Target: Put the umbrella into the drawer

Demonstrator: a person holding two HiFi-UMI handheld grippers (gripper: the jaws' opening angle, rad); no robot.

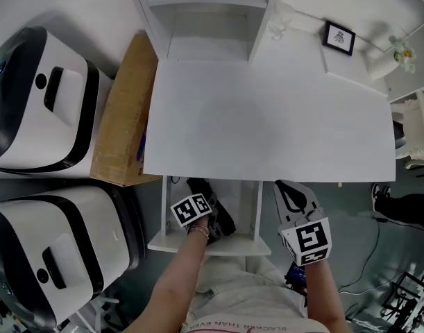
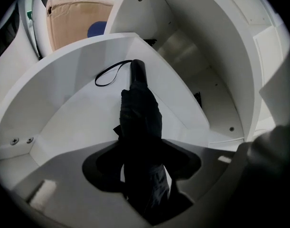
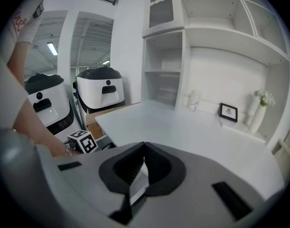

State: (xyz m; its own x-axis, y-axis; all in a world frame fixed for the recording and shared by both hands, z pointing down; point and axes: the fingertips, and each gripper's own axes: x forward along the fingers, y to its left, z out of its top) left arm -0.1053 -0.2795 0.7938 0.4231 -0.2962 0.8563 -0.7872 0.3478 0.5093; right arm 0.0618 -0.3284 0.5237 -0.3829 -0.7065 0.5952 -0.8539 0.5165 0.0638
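Left claw [image 2: 142, 164] pinching black umbrella [image 2: 140, 112], near end hidden, drawer [image 2: 64, 77] half under desktop [image 1: 267, 116], right claw [image 3: 144, 148] pressed together

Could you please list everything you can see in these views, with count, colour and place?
umbrella: 1, black, folded, inside the open drawer
drawer: 1, white, pulled out under the desk
desk: 1, white, centre
shelf unit: 1, white, behind the desk
picture frame: 1, black, desk's back right
vase: 1, white, holding pale flowers, right of the frame
glass object: 1, clear, beside the shelf unit
machines: 2, white and black, left of the desk
cardboard box: 1, brown, between a machine and the desk
left gripper: 1, grey, shut on the umbrella
right gripper: 1, grey, jaws together, empty, right of the drawer
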